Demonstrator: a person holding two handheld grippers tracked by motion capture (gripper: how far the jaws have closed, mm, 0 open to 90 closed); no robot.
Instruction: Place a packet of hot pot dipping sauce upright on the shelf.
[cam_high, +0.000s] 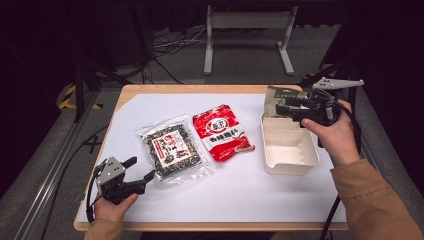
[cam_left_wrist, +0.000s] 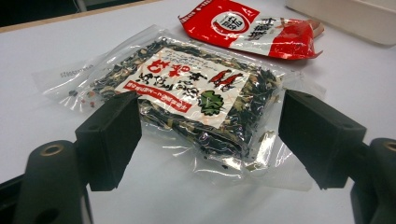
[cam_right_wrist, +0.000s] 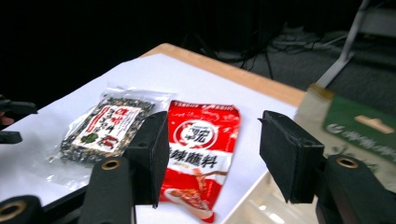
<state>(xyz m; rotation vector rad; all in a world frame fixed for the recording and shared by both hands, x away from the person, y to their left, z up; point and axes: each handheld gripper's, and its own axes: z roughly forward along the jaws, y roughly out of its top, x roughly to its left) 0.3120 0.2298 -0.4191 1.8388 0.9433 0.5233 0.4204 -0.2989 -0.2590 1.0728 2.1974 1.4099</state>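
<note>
Scene: 1 tabletop (cam_high: 150, 105) under a white sheet, with 3 packets and 1 tray (cam_high: 288, 146) on it.
Clear packet: the dark-flecked clear packet (cam_high: 172, 151) lies flat left of centre, its long axis running from 11 to 5 o'clock in the high view.
Red packet: the red packet (cam_high: 221, 132) lies flat just beside the clear one, at its 2 o'clock, the 2 not touching as far as I can tell.
Green packet: a green packet (cam_high: 278, 98) sits at the tray's 12 o'clock, at the far edge.
Left gripper: the left gripper (cam_high: 141, 169) rests low near the front left corner, fingers spread wide with nothing between them.
Right gripper: the right gripper (cam_high: 283, 108) hovers over the tray's far rim, fingers parted and empty; they frame the red packet in the right gripper view.
Key relation: the clear packet lies at 2 o'clock from the left fingers (cam_left_wrist: 109, 140), its near corner just ahead of them in the left gripper view.
Nearer hand: the left, clearly; the right is well apart from the clear packet, across the red one.
Likely next move: a short push forward should bring the left fingers around the packet's near edge.
Risk: the thin film edge lies flat on the sheet and may slip under the fingers.
</note>
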